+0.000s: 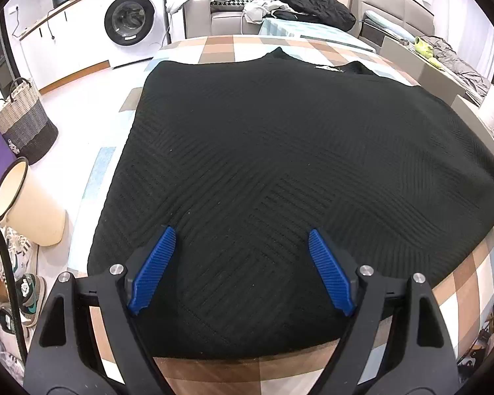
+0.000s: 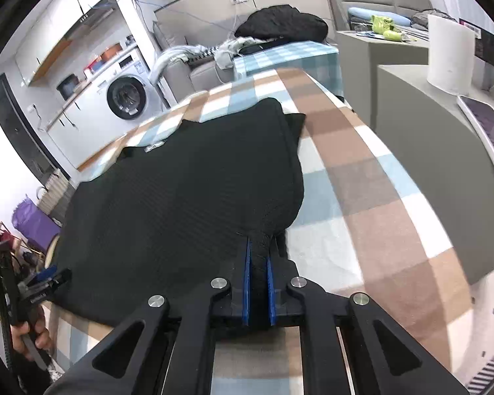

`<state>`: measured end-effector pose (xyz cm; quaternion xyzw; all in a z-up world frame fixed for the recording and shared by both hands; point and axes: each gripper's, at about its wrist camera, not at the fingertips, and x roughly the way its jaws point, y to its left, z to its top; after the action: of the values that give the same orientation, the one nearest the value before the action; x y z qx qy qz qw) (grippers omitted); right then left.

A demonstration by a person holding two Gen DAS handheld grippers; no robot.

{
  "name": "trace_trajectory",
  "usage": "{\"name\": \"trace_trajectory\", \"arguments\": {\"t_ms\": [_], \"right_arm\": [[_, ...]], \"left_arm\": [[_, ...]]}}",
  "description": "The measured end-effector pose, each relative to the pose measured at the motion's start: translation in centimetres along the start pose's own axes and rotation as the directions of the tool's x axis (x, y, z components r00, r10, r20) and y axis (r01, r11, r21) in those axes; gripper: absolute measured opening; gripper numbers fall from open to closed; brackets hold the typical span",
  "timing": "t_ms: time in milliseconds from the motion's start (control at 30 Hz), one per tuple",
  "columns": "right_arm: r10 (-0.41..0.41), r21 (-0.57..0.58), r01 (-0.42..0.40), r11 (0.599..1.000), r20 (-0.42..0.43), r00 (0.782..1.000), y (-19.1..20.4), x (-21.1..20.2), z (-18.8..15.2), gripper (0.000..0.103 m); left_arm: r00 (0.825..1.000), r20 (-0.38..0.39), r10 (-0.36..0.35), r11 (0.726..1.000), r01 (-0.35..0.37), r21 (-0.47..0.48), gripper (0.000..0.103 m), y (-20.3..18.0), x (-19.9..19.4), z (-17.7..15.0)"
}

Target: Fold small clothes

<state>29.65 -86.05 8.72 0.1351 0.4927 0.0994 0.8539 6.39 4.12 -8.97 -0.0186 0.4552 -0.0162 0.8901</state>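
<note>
right claw (image 2: 258,247) — blue pads pinched together on near right corner of black garment (image 2: 187,177) | left claw (image 1: 242,240) — pads wide apart over garment's near edge, gripping nothing | garment spread flat on checkered bed (image 2: 362,171)

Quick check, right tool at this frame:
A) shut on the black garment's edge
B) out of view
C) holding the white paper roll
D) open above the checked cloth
A: in the right wrist view the right tool has its blue pads drawn nearly together with a bunch of the black garment pinched between them at its near right edge.
</note>
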Motion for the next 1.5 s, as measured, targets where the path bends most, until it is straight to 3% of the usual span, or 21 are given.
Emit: {"name": "trace_trajectory", "arguments": {"t_ms": [133,267,300,433,567,600,700,833,933,1100,1333,1367,1467,1500], "right_arm": [[-0.1,-0.041,0.097,0.994,-0.07,0.993,0.1,1.6,-0.6,0.011],[-0.106,-0.073,0.109,0.991,0.039,0.994,1.6,-0.3,0.4,0.04],[-0.104,-0.094,0.11,0.989,0.066,0.992,2.4,-0.8,0.7,0.041],[-0.009,-0.13,0.016,0.991,0.057,0.998,4.4,-0.2,1.1,0.041],[0.048,-0.192,-0.047,0.98,0.0,0.999,6.7,2.4,0.5,0.041],[0.052,-0.206,-0.056,0.977,-0.028,0.998,7.2,3.2,0.2,0.041],[-0.042,-0.216,0.023,0.976,-0.082,0.996,7.1,5.0,-0.4,0.041],[-0.034,-0.199,0.014,0.98,-0.1,0.994,6.2,3.6,-0.8,0.041],[-0.006,-0.157,-0.008,0.988,-0.087,0.996,6.2,3.1,-0.2,0.047],[0.046,-0.143,-0.055,0.988,-0.069,0.997,7.5,3.1,0.3,0.048],[0.08,-0.172,-0.088,0.981,-0.056,0.995,9.2,2.6,0.1,0.052],[0.074,-0.177,-0.083,0.981,-0.053,0.996,9.3,2.6,0.1,0.052],[0.072,-0.195,-0.08,0.977,-0.049,0.996,9.9,2.5,-0.2,0.052],[0.082,-0.195,-0.091,0.977,-0.052,0.995,10.1,2.5,-0.4,0.052]], "left_arm": [[1.0,-0.003,0.004,1.0,-0.004,-0.005,0.082,0.2,0.0,0.0],[1.0,0.012,-0.018,0.998,0.019,-0.057,0.082,1.1,-1.5,-0.3],[0.999,0.025,-0.029,0.996,0.031,-0.081,0.082,1.5,-2.0,-0.4],[0.995,0.041,-0.088,0.989,0.093,-0.115,0.082,1.9,-2.9,-1.0],[0.999,0.008,-0.047,0.995,0.047,-0.093,0.082,1.8,-2.5,-1.9],[0.999,0.006,-0.043,0.995,0.043,-0.092,0.082,1.8,-2.6,-2.1],[1.0,-0.004,-0.026,0.994,0.025,-0.108,0.082,2.6,-3.3,-3.0],[0.999,-0.012,-0.029,0.983,0.026,-0.181,0.082,4.1,-5.2,-4.4],[0.997,0.0,-0.073,0.963,0.071,-0.26,0.082,5.1,-6.4,-5.4],[0.985,0.023,-0.174,0.885,0.166,-0.435,0.081,7.0,-6.0,-7.1],[0.994,0.086,-0.067,0.92,0.095,-0.38,0.081,5.1,-4.3,-5.1],[0.993,0.102,-0.065,0.916,0.099,-0.388,0.078,4.8,-3.9,-4.6],[0.99,0.136,-0.049,0.902,0.102,-0.419,0.05,4.5,-2.9,-3.5],[0.99,0.132,-0.05,0.901,0.102,-0.422,0.036,4.4,-2.5,-3.1]]}}
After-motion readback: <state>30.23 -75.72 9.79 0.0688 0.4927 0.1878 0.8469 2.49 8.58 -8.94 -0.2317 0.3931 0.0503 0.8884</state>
